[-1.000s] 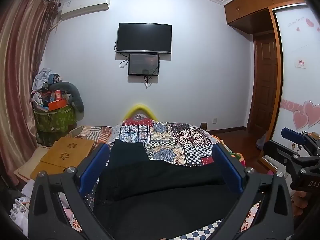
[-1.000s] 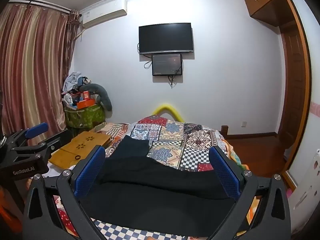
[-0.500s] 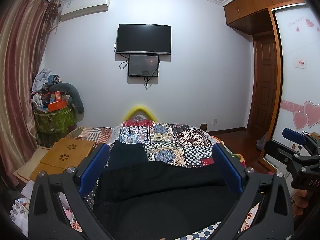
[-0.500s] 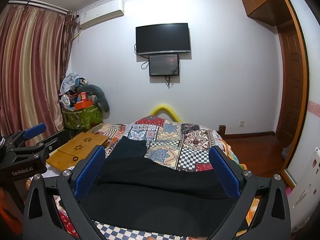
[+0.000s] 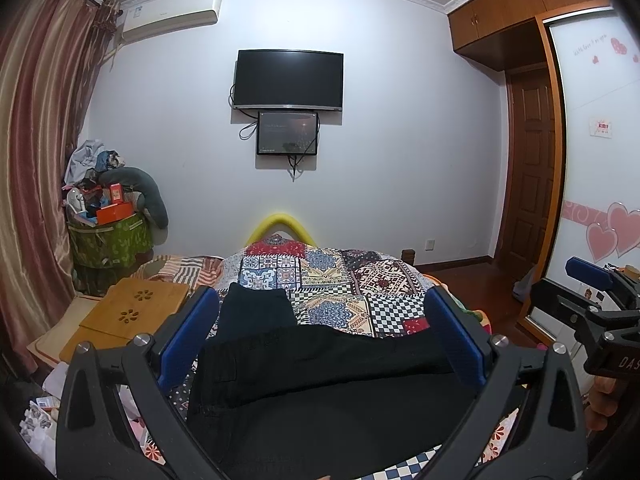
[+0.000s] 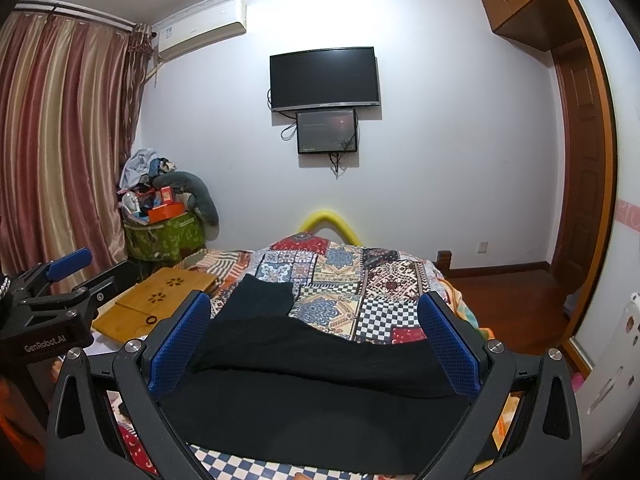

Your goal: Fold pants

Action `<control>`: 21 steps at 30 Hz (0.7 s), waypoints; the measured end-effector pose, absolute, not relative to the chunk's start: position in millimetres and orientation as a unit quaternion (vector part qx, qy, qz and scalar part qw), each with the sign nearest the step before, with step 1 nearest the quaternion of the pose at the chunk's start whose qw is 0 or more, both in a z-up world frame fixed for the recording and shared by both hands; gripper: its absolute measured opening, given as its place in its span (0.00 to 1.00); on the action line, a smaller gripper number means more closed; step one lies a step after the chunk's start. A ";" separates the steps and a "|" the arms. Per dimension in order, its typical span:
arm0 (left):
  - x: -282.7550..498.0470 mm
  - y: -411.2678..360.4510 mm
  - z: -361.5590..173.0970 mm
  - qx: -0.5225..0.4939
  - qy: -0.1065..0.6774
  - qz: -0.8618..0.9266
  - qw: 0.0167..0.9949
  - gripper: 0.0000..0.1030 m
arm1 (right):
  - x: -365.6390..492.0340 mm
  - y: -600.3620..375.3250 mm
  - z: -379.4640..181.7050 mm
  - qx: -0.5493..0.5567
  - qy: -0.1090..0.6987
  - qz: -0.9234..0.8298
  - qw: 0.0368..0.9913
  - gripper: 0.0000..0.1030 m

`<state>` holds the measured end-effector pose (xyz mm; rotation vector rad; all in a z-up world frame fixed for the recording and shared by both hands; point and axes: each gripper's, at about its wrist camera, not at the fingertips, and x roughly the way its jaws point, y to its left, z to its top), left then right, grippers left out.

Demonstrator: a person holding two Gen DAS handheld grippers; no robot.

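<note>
Hovering level, both grippers [image 5: 320,336] [image 6: 316,332] wide over pants [image 5: 320,392].

Left gripper [image 5: 320,336] jaws spread wide, right gripper [image 6: 316,340] likewise, side by side

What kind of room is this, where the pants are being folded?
Most likely a home bedroom: a bed covered with a patchwork quilt, where the black pants lie, a television on the wall and a built-in wooden wardrobe beside the door.
</note>
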<state>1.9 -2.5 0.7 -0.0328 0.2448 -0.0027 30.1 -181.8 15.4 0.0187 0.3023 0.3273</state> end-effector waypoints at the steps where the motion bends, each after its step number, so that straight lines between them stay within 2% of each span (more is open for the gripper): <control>1: 2.0 -2.6 0.2 -0.017 0.122 -0.003 0.992 1.00 | 29.9 -182.1 15.1 0.009 0.149 0.162 0.975 1.00; 21: 1.6 -1.1 2.8 -0.020 0.121 -0.004 0.992 1.00 | 29.9 -181.8 12.9 0.009 0.148 0.161 0.976 1.00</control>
